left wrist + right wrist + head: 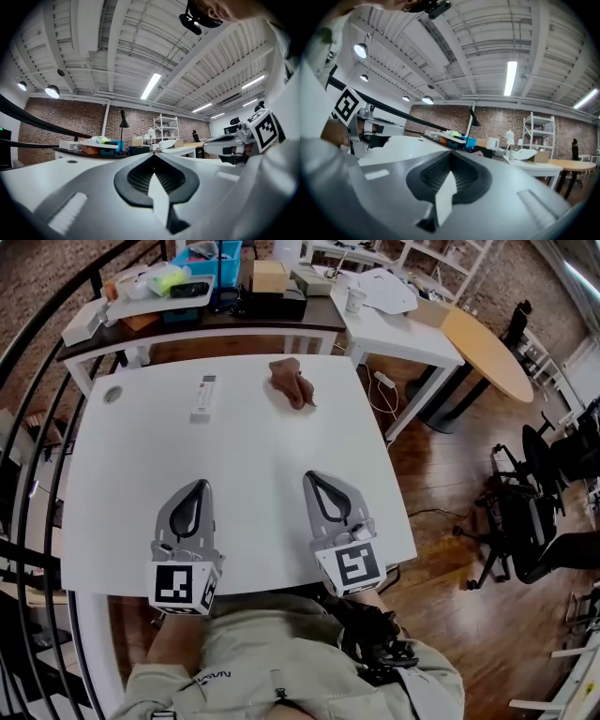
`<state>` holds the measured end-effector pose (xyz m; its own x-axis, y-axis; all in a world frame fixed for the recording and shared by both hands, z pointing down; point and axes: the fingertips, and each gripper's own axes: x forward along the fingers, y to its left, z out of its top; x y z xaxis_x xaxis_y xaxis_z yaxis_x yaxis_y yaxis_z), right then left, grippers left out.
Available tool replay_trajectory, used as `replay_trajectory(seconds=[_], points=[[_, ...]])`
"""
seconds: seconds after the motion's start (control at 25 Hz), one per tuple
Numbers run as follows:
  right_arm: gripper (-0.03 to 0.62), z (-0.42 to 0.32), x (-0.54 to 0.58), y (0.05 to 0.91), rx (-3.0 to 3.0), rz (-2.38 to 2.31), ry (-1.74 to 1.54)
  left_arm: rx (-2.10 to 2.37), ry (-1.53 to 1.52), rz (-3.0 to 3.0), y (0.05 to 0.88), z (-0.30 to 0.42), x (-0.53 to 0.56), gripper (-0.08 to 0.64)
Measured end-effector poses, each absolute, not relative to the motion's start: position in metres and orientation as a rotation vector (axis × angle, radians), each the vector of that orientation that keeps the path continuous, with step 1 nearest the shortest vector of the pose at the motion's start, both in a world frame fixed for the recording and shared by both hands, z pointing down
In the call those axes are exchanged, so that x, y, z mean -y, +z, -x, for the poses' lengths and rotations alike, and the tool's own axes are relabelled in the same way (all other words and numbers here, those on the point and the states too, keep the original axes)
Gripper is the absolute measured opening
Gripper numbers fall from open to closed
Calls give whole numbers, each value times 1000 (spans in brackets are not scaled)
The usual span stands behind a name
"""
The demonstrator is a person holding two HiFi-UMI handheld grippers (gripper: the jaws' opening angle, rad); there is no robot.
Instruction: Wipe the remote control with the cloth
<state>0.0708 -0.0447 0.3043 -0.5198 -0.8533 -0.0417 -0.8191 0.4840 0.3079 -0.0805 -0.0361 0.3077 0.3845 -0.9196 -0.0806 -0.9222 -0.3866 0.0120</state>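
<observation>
Two grippers are seen at the near edge of the white bench (253, 474), both pointed toward its far edge. The left gripper (199, 486) is placed toward the near-left corner, and the right gripper (310, 476) is placed right of the middle, well apart from it. In both gripper views the jaws are found pressed together tip to tip, with nothing caught between them. Contact with the bench surface cannot be confirmed.

The remote control (203, 397) is laid flat near the far edge, left of the middle, with its long axis running far to near. The cloth (290, 381), brownish and bunched up, is laid near the far edge, right of the middle. Bare surface is seen between the remote control and the cloth, so no contact. Both are well apart from the grippers. A round grommet (112, 395) is set near the far-left corner.

Behind the far edge, a dark-topped bench (234, 326) is loaded with a blue bin (211, 261), a cardboard box (269, 276) and smaller clutter. A white side bench (403, 334) is placed off the far-right corner, with a round wooden top (487, 352) beyond it. Office chairs (534, 512) are parked on the wood floor off the right edge.
</observation>
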Motion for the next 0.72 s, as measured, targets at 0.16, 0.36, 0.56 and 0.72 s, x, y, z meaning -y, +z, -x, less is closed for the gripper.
replay_trajectory(seconds=[0.16, 0.36, 0.56, 0.72], points=[[2, -70, 42, 305, 2612, -1470, -429, -1705, 69, 2573, 315, 84, 37, 3], [2, -75, 43, 304, 2627, -1499, -384, -1726, 88, 2587, 312, 83, 38, 3], [2, -79, 46, 312, 2592, -1502, -349, -1718, 84, 2586, 314, 84, 39, 3], [2, -80, 46, 316, 2599, -1496, -344, -1701, 75, 2594, 316, 82, 39, 3]])
